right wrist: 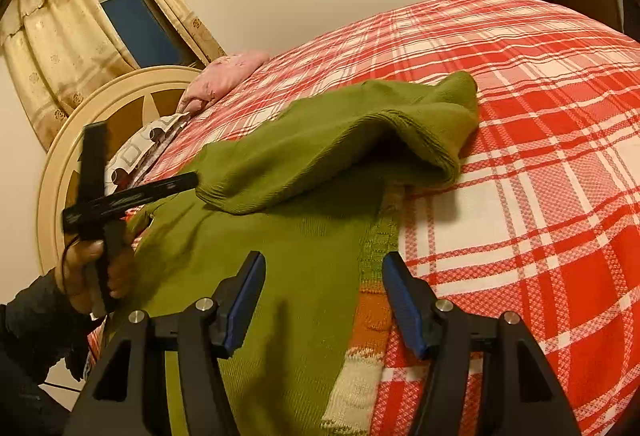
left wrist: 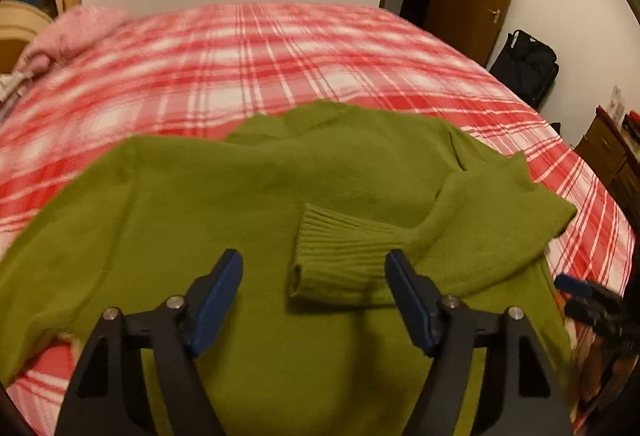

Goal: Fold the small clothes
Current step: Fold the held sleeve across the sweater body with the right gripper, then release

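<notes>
Green knit fills the near half of both views: a sweater [left wrist: 224, 204] lies spread on a bed with a red-and-white plaid cover [left wrist: 240, 48]. One sleeve is folded across its body, so the ribbed cuff [left wrist: 336, 256] rests on the chest between the left gripper's fingers. The left gripper [left wrist: 314, 268] hovers just above the cloth with its jaws wide apart and nothing in them. The right gripper [right wrist: 323, 276] is likewise spread and empty, over the sweater's right side seam, where a striped orange and pale band [right wrist: 372, 320] meets the plaid. In the right wrist view the folded shoulder [right wrist: 360, 140] humps up, its edge lifted off the cover. Bare plaid stretches far and right of the garment. A pink pillow [right wrist: 224, 76] sits at the far left by the headboard [right wrist: 120, 104].
</notes>
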`<act>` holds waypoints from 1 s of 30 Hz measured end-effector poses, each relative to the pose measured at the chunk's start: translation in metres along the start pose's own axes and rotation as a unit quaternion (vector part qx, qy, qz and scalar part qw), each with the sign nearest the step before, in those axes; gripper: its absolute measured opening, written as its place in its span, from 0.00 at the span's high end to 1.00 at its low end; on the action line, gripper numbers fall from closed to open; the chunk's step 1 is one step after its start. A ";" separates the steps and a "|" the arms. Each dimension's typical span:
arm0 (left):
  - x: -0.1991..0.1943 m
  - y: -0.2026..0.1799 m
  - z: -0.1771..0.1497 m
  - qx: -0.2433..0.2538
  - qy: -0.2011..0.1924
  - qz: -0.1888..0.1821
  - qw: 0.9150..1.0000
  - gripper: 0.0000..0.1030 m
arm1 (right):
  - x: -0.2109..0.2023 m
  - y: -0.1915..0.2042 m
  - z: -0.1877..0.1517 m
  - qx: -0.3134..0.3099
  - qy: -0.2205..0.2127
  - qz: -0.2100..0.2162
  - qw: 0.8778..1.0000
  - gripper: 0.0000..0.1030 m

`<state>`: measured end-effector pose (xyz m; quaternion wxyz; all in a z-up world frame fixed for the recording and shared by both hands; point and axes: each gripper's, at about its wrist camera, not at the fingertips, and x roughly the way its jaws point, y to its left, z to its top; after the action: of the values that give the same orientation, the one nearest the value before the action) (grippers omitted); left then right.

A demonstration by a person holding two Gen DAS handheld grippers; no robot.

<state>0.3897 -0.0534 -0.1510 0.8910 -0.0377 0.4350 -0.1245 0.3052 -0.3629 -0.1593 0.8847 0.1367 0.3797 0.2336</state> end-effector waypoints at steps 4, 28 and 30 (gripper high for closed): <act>0.024 -0.003 0.003 -0.027 0.036 -0.027 0.999 0.52 | 0.000 0.006 -0.003 -0.020 -0.001 -0.015 1.000 0.39; -0.067 0.074 0.015 -0.068 -0.076 0.025 0.995 0.90 | 0.006 0.006 -0.008 -0.041 0.005 -0.032 0.999 0.38; -0.057 0.077 0.009 -0.075 -0.062 0.027 0.995 0.90 | 0.004 0.007 -0.007 -0.040 0.002 -0.045 0.998 0.38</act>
<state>0.3777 0.0352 -0.1156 0.9139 -0.1008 0.3880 -0.0648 0.3004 -0.3544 -0.1635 0.8983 0.0832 0.3774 0.2091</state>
